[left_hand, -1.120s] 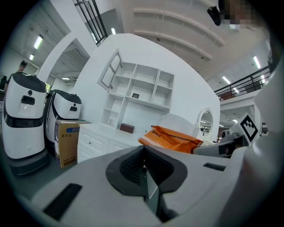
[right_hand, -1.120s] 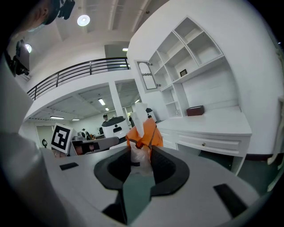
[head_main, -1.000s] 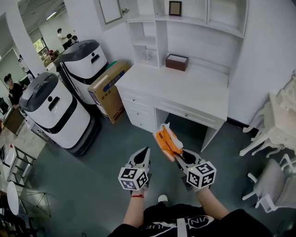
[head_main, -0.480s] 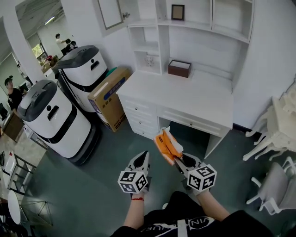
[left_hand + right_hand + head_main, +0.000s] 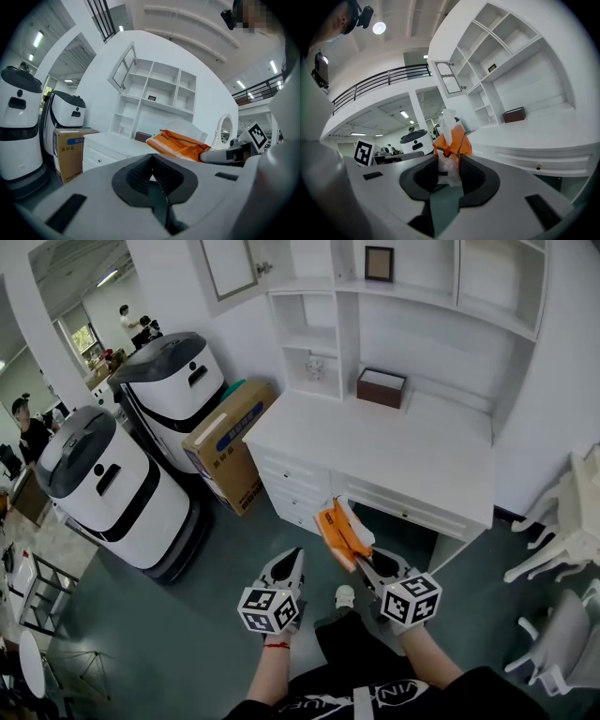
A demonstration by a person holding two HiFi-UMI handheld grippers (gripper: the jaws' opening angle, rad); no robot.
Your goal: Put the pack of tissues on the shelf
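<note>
Head view: the right gripper (image 5: 359, 557) holds the pack of tissues (image 5: 339, 532) by its lower end. The pack juts up and forward over the floor, well short of the worktop (image 5: 403, 446) and the shelf (image 5: 314, 338). Such an end-only hold on soft wrap will probably let the pack droop or slide out during the long reach upward.

Left gripper view: the left gripper (image 5: 151, 164) has its jaws pressed together on nothing. The pack lies ahead and to the right, apart from them, so they give no support if it slips.

Right gripper view: the jaws stand partly apart, clamped on the pack's crinkled pale end. The orange body rises beyond the jaws.
</note>
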